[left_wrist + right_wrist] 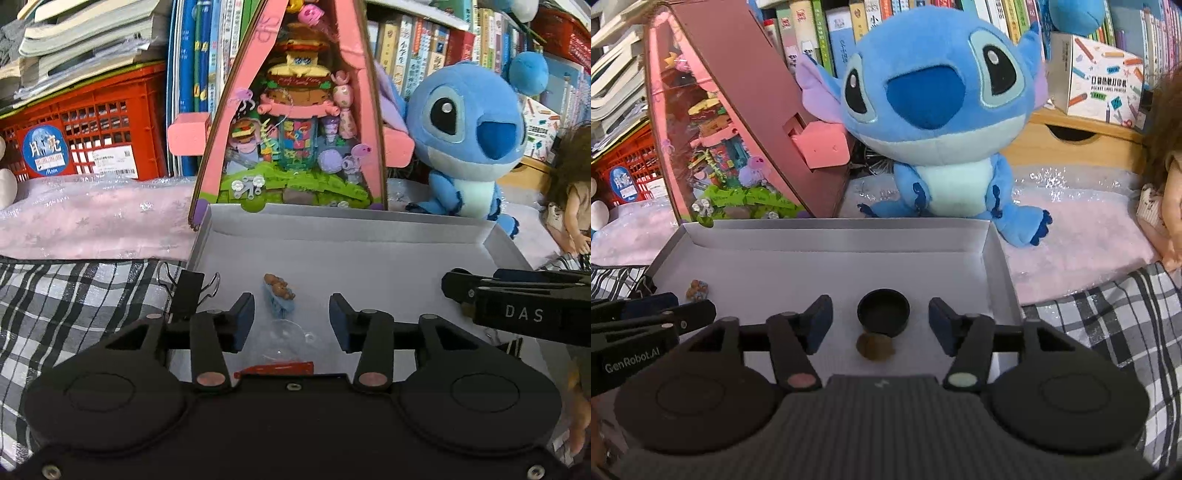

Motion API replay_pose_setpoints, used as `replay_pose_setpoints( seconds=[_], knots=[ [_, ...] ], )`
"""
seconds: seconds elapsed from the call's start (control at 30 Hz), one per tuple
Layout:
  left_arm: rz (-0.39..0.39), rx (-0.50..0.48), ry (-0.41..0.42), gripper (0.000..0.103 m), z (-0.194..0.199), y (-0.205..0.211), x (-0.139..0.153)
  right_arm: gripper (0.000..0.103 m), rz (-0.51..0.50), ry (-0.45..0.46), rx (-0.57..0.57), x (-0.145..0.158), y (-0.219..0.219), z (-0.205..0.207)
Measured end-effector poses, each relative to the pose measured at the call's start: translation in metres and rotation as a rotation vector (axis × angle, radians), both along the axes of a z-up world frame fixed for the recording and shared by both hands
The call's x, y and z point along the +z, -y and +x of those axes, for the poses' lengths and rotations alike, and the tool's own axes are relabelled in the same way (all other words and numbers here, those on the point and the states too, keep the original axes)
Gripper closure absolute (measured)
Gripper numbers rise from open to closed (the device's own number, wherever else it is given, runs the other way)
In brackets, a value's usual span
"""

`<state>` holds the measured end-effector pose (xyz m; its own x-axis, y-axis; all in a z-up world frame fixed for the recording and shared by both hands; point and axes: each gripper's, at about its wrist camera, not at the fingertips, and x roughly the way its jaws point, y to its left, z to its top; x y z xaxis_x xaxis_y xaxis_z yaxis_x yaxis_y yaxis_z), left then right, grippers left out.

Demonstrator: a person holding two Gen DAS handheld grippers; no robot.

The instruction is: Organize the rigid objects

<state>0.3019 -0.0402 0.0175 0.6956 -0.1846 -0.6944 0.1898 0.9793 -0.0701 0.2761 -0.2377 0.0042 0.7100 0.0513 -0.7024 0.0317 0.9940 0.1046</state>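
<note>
A shallow white box (369, 236) (834, 236) lies in front of both grippers. My left gripper (291, 319) is open over its left part; a small brown-and-blue bear figure (279, 291) (697, 288) lies on the box floor just beyond the fingertips, untouched. A clear plastic dome (284, 338) and a red strip (275, 368) lie below the jaws. My right gripper (880, 323) is open, with a black round cap (883, 312) resting on the box floor between its fingers, pads clear of it. A brown coin-like disc (873, 347) lies right in front of the cap.
A blue plush toy (934, 122) (469, 136) and a pink triangular diorama box (291, 110) (731, 122) stand behind the white box. A doll (570, 206) is at the right, a red crate (92, 125) and books at the back left. Black binder clip (190, 293) sits on the box's left edge.
</note>
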Motion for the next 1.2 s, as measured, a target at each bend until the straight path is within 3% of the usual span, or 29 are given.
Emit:
replay_pose_setpoints(
  seconds=[0.6,0.8,1.2],
  knots=[
    [0.038,-0.029,0.089,0.025,-0.067,-0.005,0.037,0.016,-0.014,0.092,-0.016,0.036,0.005,-0.053],
    [0.018,-0.036,0.095,0.022,-0.101,-0.011,0.046,0.008,-0.064,0.149,-0.068,0.048,0.006,-0.085],
    [0.0,-0.019,0.112,0.022,-0.174,-0.024,0.044,0.001,-0.054,0.194,-0.014,0.045,0.002,-0.149]
  ],
)
